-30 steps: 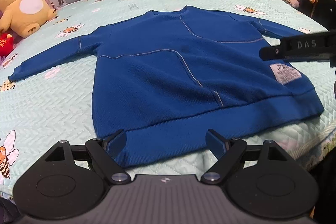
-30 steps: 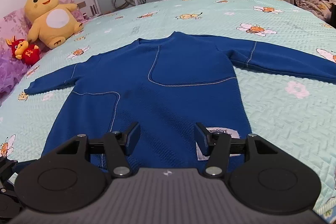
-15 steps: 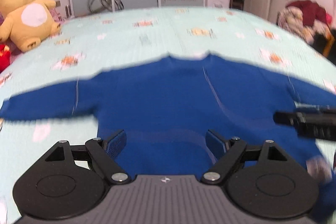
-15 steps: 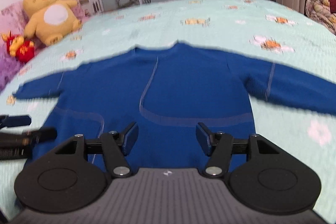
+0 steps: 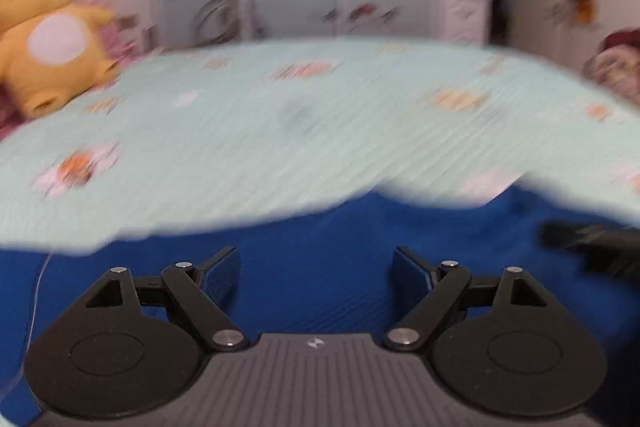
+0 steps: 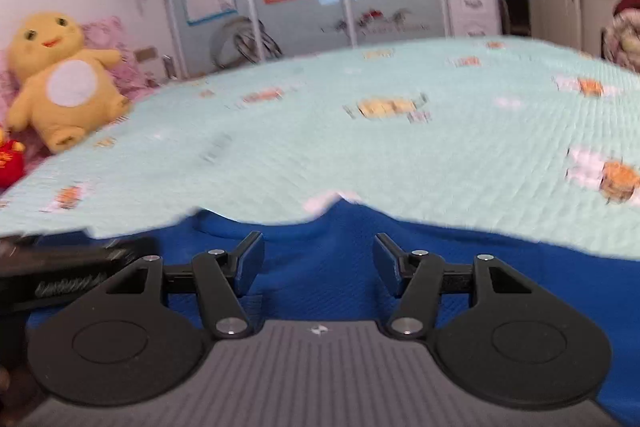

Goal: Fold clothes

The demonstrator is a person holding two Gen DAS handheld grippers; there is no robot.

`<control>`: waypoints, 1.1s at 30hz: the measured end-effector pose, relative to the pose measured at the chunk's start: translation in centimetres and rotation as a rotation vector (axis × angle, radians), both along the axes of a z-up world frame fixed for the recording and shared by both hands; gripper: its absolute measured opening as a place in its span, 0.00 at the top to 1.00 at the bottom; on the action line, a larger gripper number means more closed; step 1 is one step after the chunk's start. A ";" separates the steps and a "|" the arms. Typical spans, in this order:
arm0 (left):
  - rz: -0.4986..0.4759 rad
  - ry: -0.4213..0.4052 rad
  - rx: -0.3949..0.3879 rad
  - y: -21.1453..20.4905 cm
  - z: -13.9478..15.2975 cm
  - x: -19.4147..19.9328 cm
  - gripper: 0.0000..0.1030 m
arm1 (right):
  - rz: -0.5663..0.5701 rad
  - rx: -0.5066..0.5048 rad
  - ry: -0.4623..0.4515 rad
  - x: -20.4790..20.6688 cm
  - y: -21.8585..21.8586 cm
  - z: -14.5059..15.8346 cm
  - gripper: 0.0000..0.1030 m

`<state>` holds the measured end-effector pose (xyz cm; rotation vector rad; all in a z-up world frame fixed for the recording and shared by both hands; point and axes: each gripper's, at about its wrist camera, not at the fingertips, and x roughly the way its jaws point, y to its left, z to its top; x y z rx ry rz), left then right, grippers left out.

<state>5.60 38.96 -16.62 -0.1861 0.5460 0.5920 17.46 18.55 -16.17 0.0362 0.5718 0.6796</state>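
Past the blue sweater (image 6: 320,283) sits a yellow plush (image 6: 60,83) on the bed (image 6: 360,155); left gripper (image 5: 316,267) jaws opening wide, right gripper (image 6: 318,263) jaws apart, both empty.

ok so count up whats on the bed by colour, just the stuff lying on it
blue: 1, the sweatshirt
yellow: 1, the plush toy
red: 1, a small plush toy at the left edge, partly cut off
total: 3
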 end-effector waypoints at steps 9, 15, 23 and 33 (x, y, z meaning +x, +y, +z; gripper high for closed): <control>0.268 -0.058 -0.065 5.4 0.0 -4.4 0.13 | -0.146 0.065 0.041 0.7 -1.7 -0.9 0.39; 0.345 -0.050 -0.037 5.2 0.3 -4.5 0.13 | -0.058 0.030 -0.099 -2.7 1.0 1.7 0.39; 0.409 -0.138 -0.086 6.5 0.3 -6.1 0.13 | 0.366 -0.084 0.085 -5.0 13.2 0.1 0.35; 0.388 -0.240 -0.091 5.3 1.3 -6.8 0.13 | 0.351 0.190 0.306 1.0 12.3 0.0 0.33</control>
